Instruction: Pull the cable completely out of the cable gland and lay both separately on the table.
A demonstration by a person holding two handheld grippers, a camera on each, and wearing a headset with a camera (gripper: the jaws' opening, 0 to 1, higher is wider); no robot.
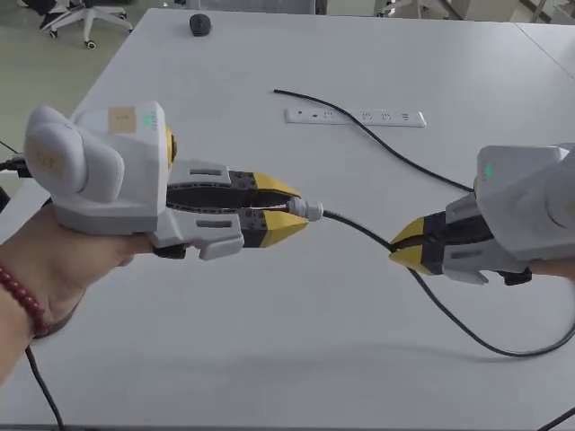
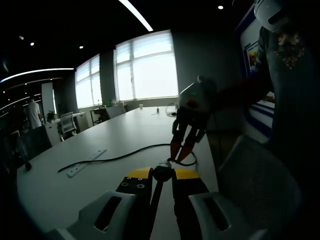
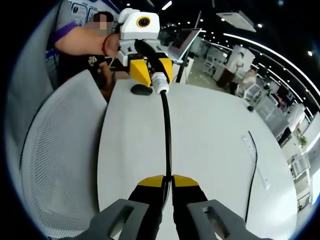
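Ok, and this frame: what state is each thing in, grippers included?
left gripper: shut on the cable gland.
right gripper: shut on the cable.
cable gland: held off the table, cable still through it.
cable: stretched between the grippers, the rest trailing on the table.
power strip: lying flat on the table.

Head view: white power strip (image 1: 355,117) lying flat at 1 o'clock; small dark rounded object (image 1: 199,23) at 11 o'clock; office chair (image 1: 85,16) on castors at 10 o'clock. Right gripper view: grey mesh chair (image 3: 60,165) at 8 o'clock.
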